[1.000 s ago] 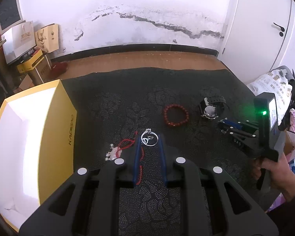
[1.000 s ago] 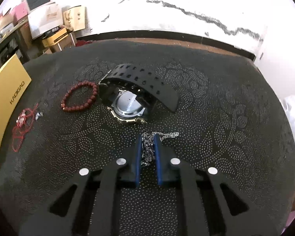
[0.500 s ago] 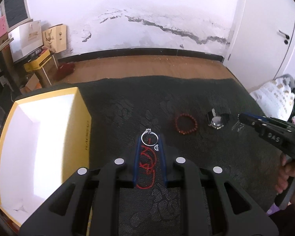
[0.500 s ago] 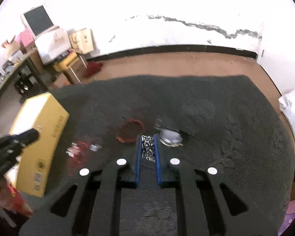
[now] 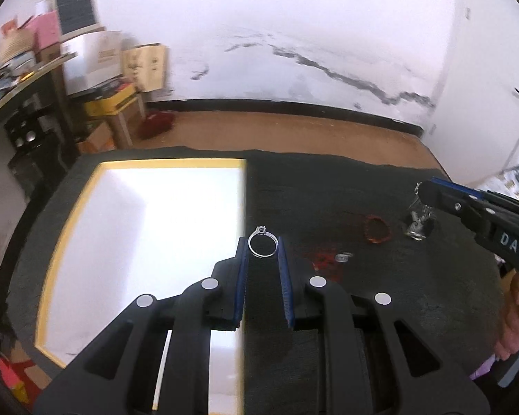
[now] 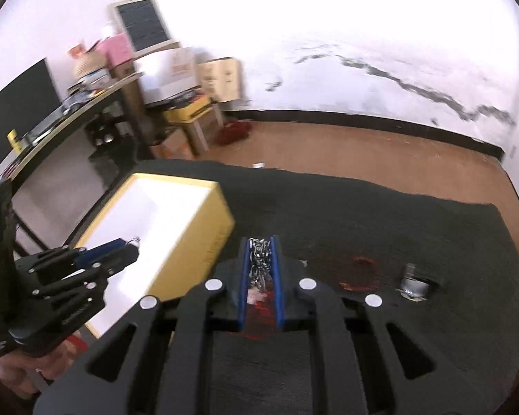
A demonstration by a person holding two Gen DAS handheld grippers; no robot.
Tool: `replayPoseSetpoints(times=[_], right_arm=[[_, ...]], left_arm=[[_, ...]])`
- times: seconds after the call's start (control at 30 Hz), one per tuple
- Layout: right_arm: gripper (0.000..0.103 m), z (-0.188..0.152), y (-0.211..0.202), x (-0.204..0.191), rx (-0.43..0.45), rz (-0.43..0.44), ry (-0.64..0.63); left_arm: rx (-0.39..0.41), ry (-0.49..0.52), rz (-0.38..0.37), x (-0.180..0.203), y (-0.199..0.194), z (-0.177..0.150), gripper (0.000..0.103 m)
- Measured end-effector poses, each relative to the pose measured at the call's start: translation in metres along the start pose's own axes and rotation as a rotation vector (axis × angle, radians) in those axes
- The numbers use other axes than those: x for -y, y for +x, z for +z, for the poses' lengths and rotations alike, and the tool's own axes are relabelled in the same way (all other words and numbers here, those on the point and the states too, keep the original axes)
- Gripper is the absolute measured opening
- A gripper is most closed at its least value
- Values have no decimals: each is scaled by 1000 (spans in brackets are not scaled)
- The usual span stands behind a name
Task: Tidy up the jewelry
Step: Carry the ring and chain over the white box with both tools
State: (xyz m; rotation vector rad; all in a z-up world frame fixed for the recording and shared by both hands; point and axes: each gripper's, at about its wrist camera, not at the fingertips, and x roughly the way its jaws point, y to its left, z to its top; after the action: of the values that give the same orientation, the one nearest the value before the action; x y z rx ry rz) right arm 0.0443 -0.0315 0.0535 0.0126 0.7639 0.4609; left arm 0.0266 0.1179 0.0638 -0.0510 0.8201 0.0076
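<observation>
A silver ring point(image 5: 263, 245), centre frame, is pinched in the left gripper point(image 5: 263, 252) at the right-hand rim of the open yellow box point(image 5: 69, 235). The right gripper point(image 6: 261, 252) clamps a silver chain point(image 6: 259, 259). Nothing shows inside the box, so I judge sorting barely begun. At right on the dark cloth point(image 5: 380, 311) lie a red bead bracelet point(image 5: 377, 230), a wristwatch point(image 6: 413, 285) and blurred red cord point(image 5: 323, 259). Nothing blocks the box.

Box point(image 5: 148, 242) lies left on the mat point(image 5: 380, 311); bracelet point(image 5: 377, 230) and watch point(image 5: 417, 231) right.
</observation>
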Motion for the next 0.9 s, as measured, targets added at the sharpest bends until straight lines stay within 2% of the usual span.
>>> replayPoseSetpoints(times=[0.2, 0.33, 0.43, 0.53, 0.7, 0.9], right_arm=[[12, 9, 16, -67, -21, 65, -76], [12, 12, 27, -103, -30, 95, -118], [12, 13, 36, -125, -38, 119, -138], [12, 15, 45, -145, -46, 141, -156], [12, 16, 60, -168, -56, 172, -173], [12, 12, 75, -171, -81, 176, -170]], left_arm=[[15, -60, 81, -54, -8, -3, 18], [-9, -102, 135, -86, 0, -11, 18], [-55, -118, 176, -108, 17, -20, 18], [-115, -152, 188, -129, 36, -25, 18], [-162, -165, 210, -147, 51, -33, 18], [-237, -178, 191, -156, 73, -41, 18]])
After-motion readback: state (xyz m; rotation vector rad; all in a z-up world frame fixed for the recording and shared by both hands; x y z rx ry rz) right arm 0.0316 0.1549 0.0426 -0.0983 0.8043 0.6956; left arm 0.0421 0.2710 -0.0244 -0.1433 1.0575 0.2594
